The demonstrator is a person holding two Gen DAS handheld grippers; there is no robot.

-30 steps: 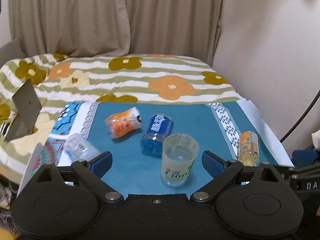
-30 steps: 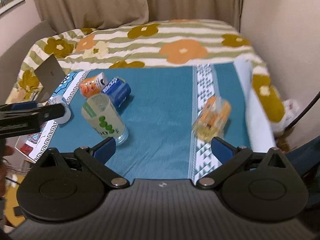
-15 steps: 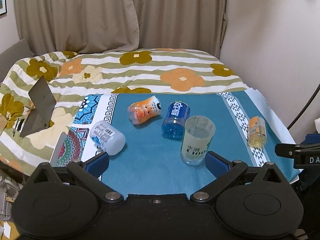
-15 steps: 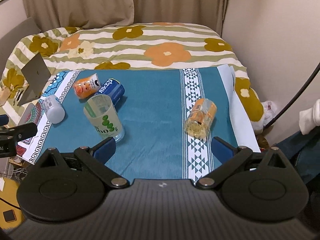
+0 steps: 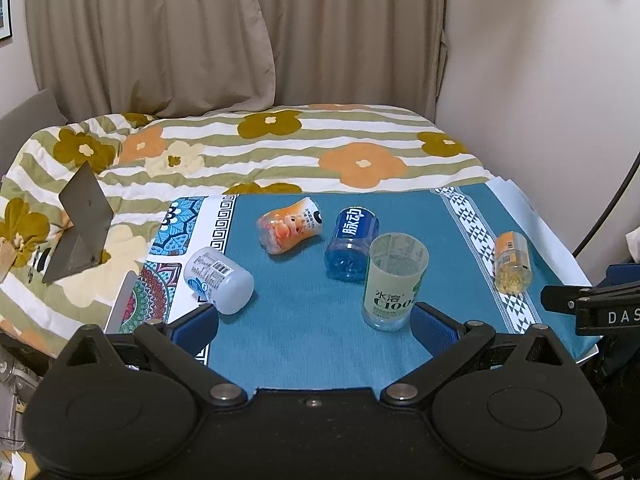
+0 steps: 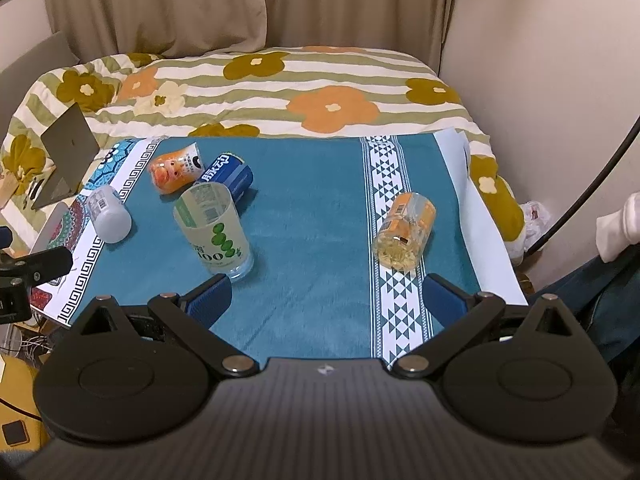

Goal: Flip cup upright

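Both claws have pulled back from the cup (image 5: pixel 394 280), which now stands upright beside the blue bottle (image 5: pixel 352 240). The left claw (image 5: pixel 314 320) and right claw (image 6: pixel 326 300) are spread wide, holding nothing. Keep away; don't bump it.

cup (image 5: pixel 394 280) label reads "水溶 C100" — blue bottle (image 5: pixel 352 238) just behind the cup reads "脉动" — black bracket (image 5: pixel 592 308) right of the cup: "DAS".
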